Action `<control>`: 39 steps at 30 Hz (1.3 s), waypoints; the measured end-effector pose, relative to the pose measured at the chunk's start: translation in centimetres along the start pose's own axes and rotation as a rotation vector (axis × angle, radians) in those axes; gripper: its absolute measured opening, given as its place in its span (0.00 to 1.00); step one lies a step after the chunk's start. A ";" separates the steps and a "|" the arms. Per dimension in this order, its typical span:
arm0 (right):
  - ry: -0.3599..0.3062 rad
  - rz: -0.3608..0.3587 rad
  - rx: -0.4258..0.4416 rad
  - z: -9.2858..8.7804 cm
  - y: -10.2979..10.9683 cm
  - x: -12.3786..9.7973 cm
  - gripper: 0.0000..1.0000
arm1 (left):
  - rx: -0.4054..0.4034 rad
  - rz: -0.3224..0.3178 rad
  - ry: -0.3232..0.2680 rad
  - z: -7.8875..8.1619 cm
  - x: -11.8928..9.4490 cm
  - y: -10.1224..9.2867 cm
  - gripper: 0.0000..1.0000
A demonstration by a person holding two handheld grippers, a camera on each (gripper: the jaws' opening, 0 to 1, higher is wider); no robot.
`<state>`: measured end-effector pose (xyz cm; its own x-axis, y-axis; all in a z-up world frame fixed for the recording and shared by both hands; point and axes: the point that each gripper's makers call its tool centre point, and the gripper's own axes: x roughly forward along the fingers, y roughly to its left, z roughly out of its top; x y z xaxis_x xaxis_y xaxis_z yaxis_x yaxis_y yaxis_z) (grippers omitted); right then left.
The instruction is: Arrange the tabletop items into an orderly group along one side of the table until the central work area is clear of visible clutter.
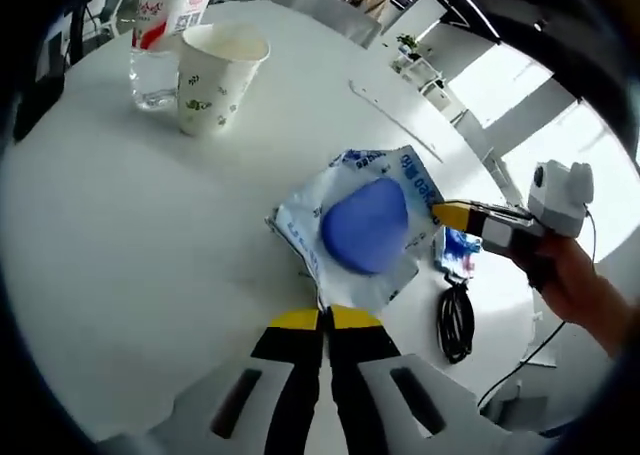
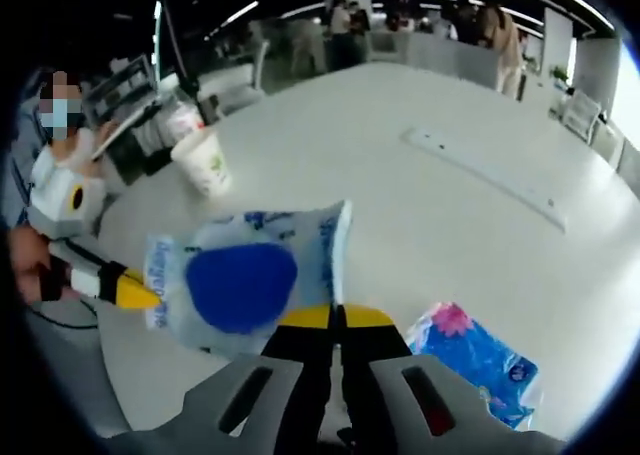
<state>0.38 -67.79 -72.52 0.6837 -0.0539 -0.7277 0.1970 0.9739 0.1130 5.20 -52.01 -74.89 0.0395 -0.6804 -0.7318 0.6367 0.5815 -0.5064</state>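
Note:
A clear plastic packet [image 1: 368, 225] with blue print and a blue pad inside is held at two edges. My left gripper [image 1: 325, 318] is shut on its near edge, and my right gripper [image 1: 452, 215] comes in from the right, pinching the opposite edge. In the right gripper view the same packet [image 2: 245, 280] hangs in front of my right gripper [image 2: 335, 317], which is shut on its lower edge. There my left gripper [image 2: 135, 292] grips it from the left. A paper cup [image 1: 215, 80] and a water bottle [image 1: 160, 45] stand together on the white table [image 1: 120, 235].
A blue tissue pack [image 2: 480, 360] lies on the table beside the packet, also visible as the tissue pack [image 1: 458, 253]. A coiled black cable [image 1: 457, 320] lies near the table edge. A long flat strip [image 2: 485, 175] runs across the table. A person sits at the left [image 2: 60, 175].

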 end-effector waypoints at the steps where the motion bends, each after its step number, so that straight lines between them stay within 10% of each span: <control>1: -0.006 -0.002 0.008 0.0 0.0 -0.2 0.00 | 0.007 0.003 -0.006 0.4 0.0 0.1 0.00; 39: -0.082 -0.010 0.201 -2.2 3.3 -0.7 0.00 | 0.112 0.073 -0.095 9.8 3.0 2.5 0.00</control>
<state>-1.02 -64.06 -73.11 0.7341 -0.0892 -0.6732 0.3346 0.9101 0.2443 14.48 -56.92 -73.89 0.1584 -0.6805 -0.7155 0.7109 0.5815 -0.3956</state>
